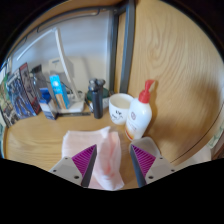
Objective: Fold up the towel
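pink cloth: a pale pink towel point(108, 158) is bunched up between the two fingers of the tool point(114, 160), rising in soft folds from between them.
tool: both fingers point forward, each with a magenta pad point(85, 157) on its inner face; the pads press against the towel from either side, so the tool is closed on the fabric.
towel position: held at the near edge of the surface, just in front of a white bottle, with part of the cloth hanging down between the fingers.
surface: a light wooden surface point(170, 60) with visible grain spreads beyond the fingers.
white bottle: a white squeeze bottle with a red nozzle point(140, 113) stands upright just beyond the right finger.
white cup: a small white cup point(120, 105) stands just beside the bottle, on its left, close to touching it.
dark object: a dark upright item point(95, 97) stands left of the cup; what it is cannot be told.
blue bottle: a blue bottle point(57, 93) stands further left, among other small containers too small to identify.
background: a pale boxy unit point(70, 45) sits behind these things.
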`<state>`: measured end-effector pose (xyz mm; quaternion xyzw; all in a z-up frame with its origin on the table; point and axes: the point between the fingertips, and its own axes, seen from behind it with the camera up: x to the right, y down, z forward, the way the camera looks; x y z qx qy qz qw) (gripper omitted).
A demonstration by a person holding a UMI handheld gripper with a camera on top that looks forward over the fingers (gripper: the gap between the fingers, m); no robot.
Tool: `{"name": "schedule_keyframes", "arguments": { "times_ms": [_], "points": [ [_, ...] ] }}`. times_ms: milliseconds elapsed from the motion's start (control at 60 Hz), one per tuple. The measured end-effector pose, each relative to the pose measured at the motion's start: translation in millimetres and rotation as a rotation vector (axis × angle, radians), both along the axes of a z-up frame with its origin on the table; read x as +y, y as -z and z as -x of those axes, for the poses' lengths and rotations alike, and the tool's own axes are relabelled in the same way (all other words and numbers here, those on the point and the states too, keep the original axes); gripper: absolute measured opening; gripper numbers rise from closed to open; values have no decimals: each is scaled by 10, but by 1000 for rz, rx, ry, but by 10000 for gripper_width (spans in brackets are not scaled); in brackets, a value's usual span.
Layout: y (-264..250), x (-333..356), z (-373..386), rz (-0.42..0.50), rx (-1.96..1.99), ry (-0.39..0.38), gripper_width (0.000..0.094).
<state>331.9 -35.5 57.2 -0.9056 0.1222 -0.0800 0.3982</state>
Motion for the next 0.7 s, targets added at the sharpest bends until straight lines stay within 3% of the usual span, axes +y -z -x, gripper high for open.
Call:
{"name": "schedule_keyframes", "arguments": {
  "times_ms": [133, 367, 700],
  "points": [
    [-620, -20, 390, -83, 69, -42, 751],
    [-1554, -449, 1553, -190, 137, -149, 810],
    [-1899, -1353, 3124, -218, 128, -283, 816]
  ]
}}
